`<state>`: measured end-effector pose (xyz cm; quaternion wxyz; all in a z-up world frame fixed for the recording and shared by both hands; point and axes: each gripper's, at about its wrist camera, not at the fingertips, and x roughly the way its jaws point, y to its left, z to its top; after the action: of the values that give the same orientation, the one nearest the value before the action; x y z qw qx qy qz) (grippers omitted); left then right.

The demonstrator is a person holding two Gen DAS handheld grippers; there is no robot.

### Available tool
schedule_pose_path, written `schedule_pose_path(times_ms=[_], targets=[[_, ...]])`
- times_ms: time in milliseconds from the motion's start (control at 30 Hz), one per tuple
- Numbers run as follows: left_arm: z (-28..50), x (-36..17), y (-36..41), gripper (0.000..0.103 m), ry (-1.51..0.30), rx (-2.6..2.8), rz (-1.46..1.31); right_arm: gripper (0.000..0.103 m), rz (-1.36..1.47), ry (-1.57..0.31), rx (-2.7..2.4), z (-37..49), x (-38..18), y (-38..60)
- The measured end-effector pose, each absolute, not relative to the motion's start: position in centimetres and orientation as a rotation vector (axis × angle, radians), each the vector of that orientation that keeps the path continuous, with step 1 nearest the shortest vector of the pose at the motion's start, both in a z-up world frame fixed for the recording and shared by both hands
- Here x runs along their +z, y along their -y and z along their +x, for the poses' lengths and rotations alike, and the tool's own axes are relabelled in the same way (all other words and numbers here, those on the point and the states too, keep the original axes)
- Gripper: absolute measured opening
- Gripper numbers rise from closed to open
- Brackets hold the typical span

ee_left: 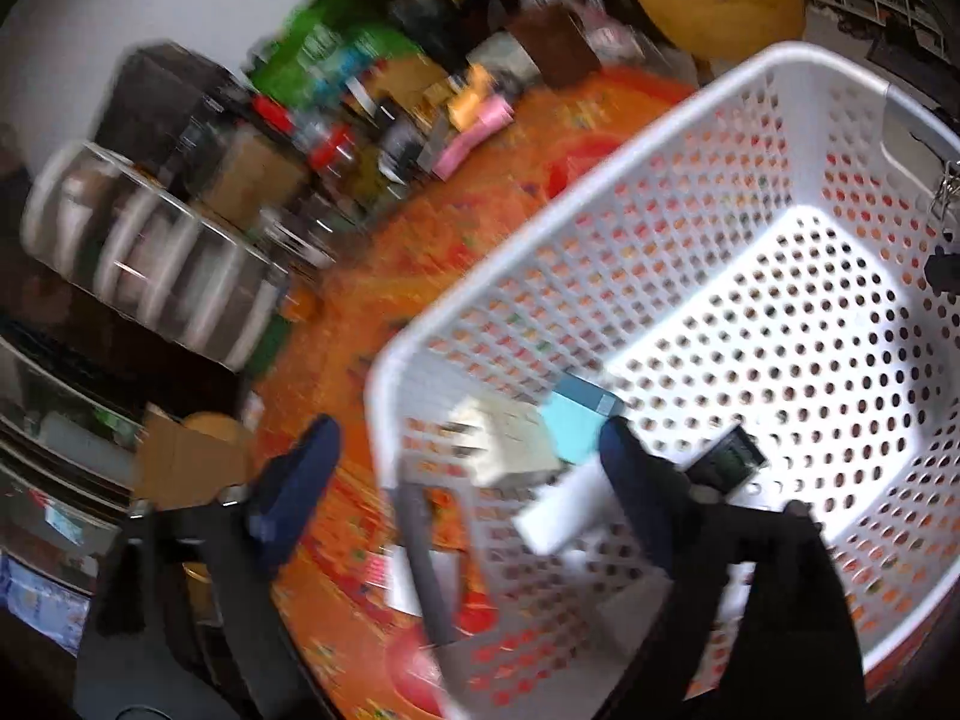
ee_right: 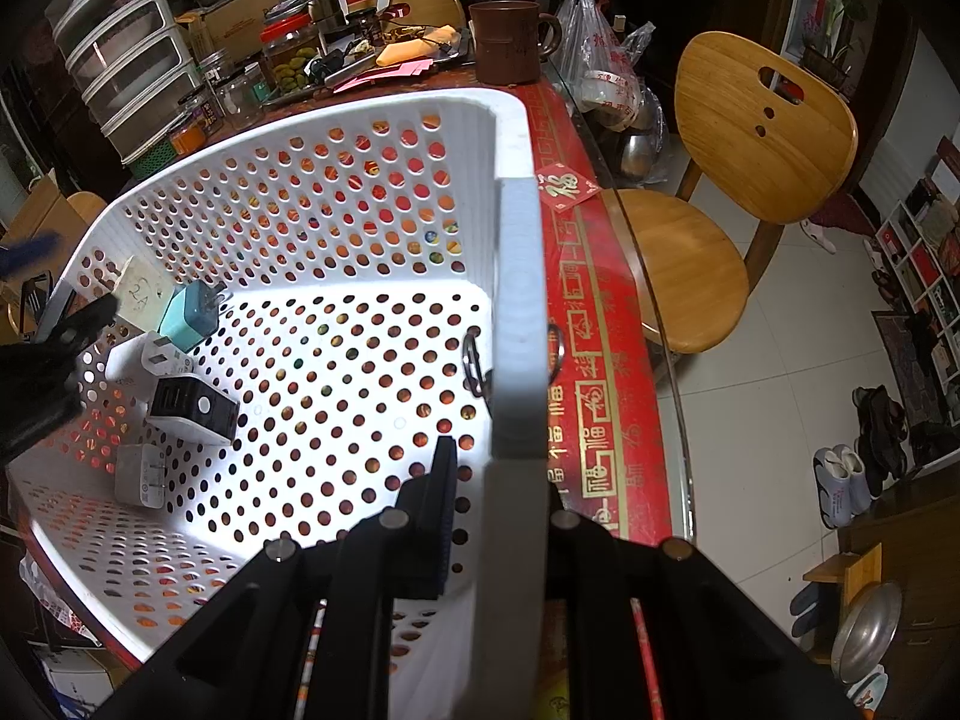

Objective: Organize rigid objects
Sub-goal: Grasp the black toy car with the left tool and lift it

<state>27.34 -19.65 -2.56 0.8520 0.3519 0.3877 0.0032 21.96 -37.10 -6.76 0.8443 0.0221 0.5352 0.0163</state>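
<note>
A white perforated basket [ee_left: 600, 180] [ee_right: 516, 300] stands on the table. Several plug-in chargers lie in its one corner: a teal one [ee_right: 192, 315] [ee_left: 576, 414], a beige one [ee_right: 141, 294] [ee_left: 510, 438], a black one [ee_right: 192, 408] [ee_left: 726, 456] and white ones [ee_right: 141, 477]. My left gripper [ee_left: 468, 468] stands wide open over that corner, one finger outside the wall and one inside. A blurred white charger [ee_left: 564, 516] is between its fingers, touching neither pad. My right gripper [ee_right: 504, 468] is shut on the basket's rim at the opposite side.
The table's far side is crowded: a clear drawer unit [ee_right: 120, 60], glass jars [ee_right: 288, 54], a brown mug [ee_right: 510, 42], plastic bags. Two metal rings [ee_right: 474, 360] hang on the basket wall near my right gripper. The table edge [ee_right: 636, 276] and a wooden chair [ee_right: 762, 132] lie to the right.
</note>
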Motion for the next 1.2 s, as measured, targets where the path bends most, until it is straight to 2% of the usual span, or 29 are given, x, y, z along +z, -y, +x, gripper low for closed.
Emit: schedule_pose_path(times_ms=[233,333,467,567,667,800,867,1033,1167,1200], targets=[[25.5,1.7,13.8,0.095,-0.746,0.035,0.641,0.013,0.047,-1.129,0.034,21.9,-6.8,37.1],[25.4,3.2,9.8,0.102,-0.729,0.067,0.576,0.013,0.047,-1.128,0.034,21.9,-6.8,37.1],[26.3,3.7,3.2,0.103,-0.756,0.115,0.446,0.013,0.049,-1.125,0.036,21.8,-6.8,37.1],[27.9,1.9,-1.9,0.102,-0.823,0.14,0.341,0.013,0.047,-1.125,0.036,21.8,-6.8,37.1],[30.1,-2.5,-5.8,0.102,-0.938,0.098,0.233,0.013,0.048,-1.125,0.036,21.8,-6.8,37.1],[31.9,-6.8,-7.1,0.099,-1.015,0.027,0.143,0.013,0.048,-1.126,0.035,21.8,-6.8,37.1],[32.7,-8.6,-6.6,0.096,-1.034,-0.005,0.129,0.013,0.047,-1.126,0.036,21.8,-6.8,37.1],[35.0,-11.6,-4.0,0.07,-1.115,-0.018,0.074,0.013,0.048,-1.126,0.035,21.8,-6.8,37.1],[36.3,-13.2,-3.3,0.057,-1.152,-0.017,0.051,0.013,0.047,-1.126,0.036,21.8,-6.8,37.1],[36.5,-13.5,-3.3,0.051,-1.161,-0.024,0.022,0.013,0.047,-1.126,0.035,21.8,-6.8,37.1]])
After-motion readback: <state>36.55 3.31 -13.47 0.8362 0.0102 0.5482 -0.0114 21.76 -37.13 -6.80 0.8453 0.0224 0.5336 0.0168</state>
